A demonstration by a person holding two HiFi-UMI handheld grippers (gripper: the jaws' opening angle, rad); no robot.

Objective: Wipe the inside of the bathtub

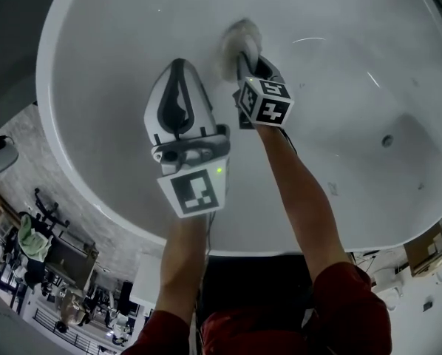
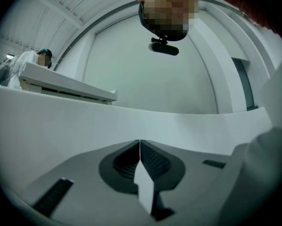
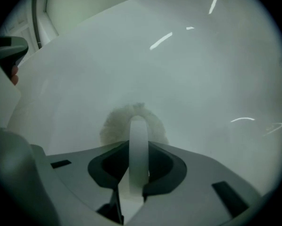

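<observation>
We see the right gripper (image 3: 137,167) clamped on the white handle (image 3: 138,142) of a brush (image 3: 116,124). The handle stands upright between the two jaws, and the pale fluffy head spreads out just past their tips. From the head view, this gripper (image 1: 245,63) reaches down into the tub (image 1: 110,43), and the brush (image 1: 234,41) lies against the tub's inner wall, touching it as far as we can tell. The head looks blurred there. The wall around the brush is plain white (image 3: 202,79), with a few streaks of reflected light. The gripper's marker cube (image 1: 266,101) sits just behind the jaws, and our bare right forearm (image 1: 304,192) runs back from it over the tub's near rim.

The left gripper (image 2: 140,149) has its jaws pressed together with nothing between them. In the head view it (image 1: 178,69) hangs over the inside of the tub, just beside the right one and apart from the brush. We cannot tell whether it touches the tub. Its view looks up past the tub's rim (image 2: 84,121) to the head camera (image 2: 163,47).

The drain (image 1: 387,140) shows in the tub's floor, well apart from both grippers. Red sleeves (image 1: 354,305) sit outside the tub's near rim.
</observation>
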